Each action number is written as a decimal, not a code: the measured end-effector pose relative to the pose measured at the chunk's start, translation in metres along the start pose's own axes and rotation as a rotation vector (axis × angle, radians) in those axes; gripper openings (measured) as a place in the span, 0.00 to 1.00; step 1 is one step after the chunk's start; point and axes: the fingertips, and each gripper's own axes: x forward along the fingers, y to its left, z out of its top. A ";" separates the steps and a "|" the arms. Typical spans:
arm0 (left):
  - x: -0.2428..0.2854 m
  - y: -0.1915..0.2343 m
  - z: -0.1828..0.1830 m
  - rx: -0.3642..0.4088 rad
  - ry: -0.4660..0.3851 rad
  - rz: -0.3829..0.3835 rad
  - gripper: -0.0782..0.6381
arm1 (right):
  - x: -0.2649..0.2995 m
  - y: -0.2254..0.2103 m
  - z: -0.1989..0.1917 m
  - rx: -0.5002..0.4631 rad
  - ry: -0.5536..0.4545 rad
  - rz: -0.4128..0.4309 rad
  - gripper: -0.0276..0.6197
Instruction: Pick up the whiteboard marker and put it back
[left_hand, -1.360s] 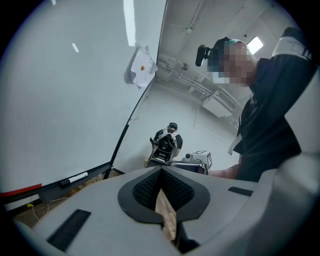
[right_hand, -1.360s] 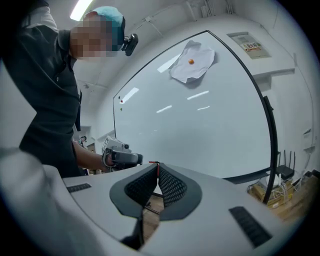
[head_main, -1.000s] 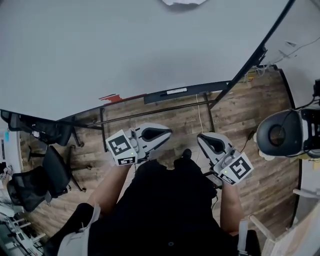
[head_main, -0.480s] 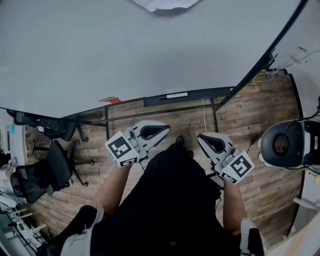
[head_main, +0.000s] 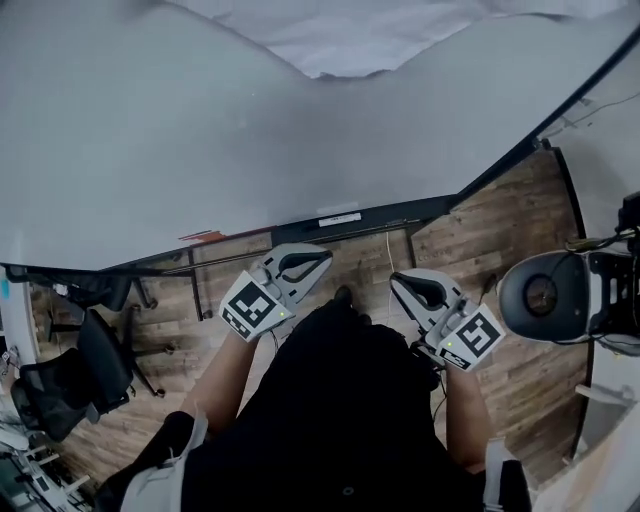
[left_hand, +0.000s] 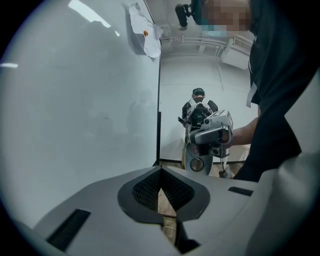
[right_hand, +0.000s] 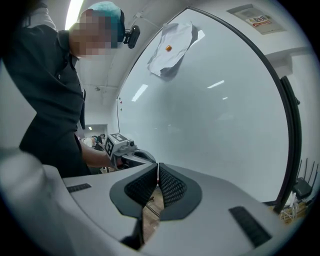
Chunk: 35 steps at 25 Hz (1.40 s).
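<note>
White board (head_main: 250, 120) has its bottom edge near left gripper (head_main: 322, 257) and right gripper (head_main: 397, 280), jaws clenched empty.

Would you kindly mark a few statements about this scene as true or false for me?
1. The left gripper has its jaws together with nothing between them. True.
2. The right gripper is holding a marker. False: its jaws are together and empty.
3. A white sheet is fixed to the whiteboard. True.
4. The floor is grey carpet. False: it is wood planks.
5. Black office chairs stand on the person's right. False: they are on the left side.
</note>
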 end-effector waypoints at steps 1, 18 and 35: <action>0.004 0.003 -0.003 0.024 0.015 0.000 0.12 | 0.003 -0.003 0.001 -0.005 0.002 -0.005 0.07; 0.032 0.043 -0.039 0.190 0.211 0.055 0.13 | 0.039 -0.043 -0.002 -0.002 0.019 -0.080 0.07; 0.061 0.060 -0.085 0.280 0.444 0.143 0.22 | 0.069 -0.058 -0.023 -0.024 0.100 -0.047 0.07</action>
